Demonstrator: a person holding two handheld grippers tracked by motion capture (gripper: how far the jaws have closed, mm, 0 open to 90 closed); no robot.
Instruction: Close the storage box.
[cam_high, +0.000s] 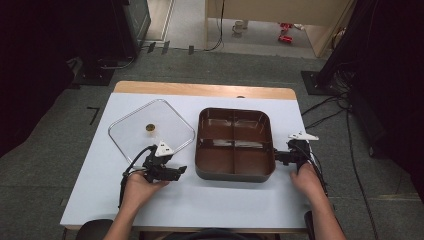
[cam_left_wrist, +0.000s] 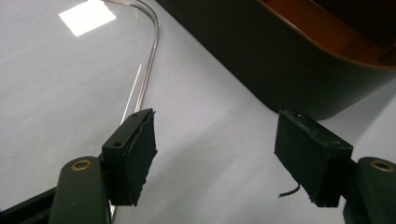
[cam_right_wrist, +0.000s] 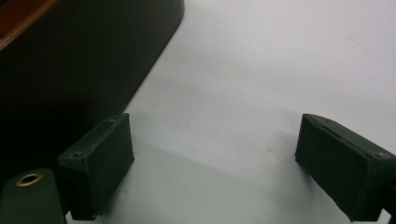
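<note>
White tabletop (cam_high: 215, 200) is being used as the work surface. Nearest the person, the left gripper (cam_high: 176, 172) is being held with its jaws spread and empty, just left of the brown four-compartment tray (cam_high: 235, 145). The right gripper (cam_high: 280, 156) is being held beside the tray's right wall, jaws likewise apart and empty. Farther left, a clear lid (cam_high: 150, 131) with a small brass knob (cam_high: 149, 129) is lying flat.

A white-topped table (cam_high: 200, 200) with a wooden far edge stood on grey carpet (cam_high: 225, 67). Dark equipment (cam_high: 127, 25) and black curtains (cam_high: 395, 75) flanked the room. Cables (cam_high: 325, 107) trailed across the floor on the right. Beyond lay a lighter floor (cam_high: 190, 20) with red cans (cam_high: 286, 38).
</note>
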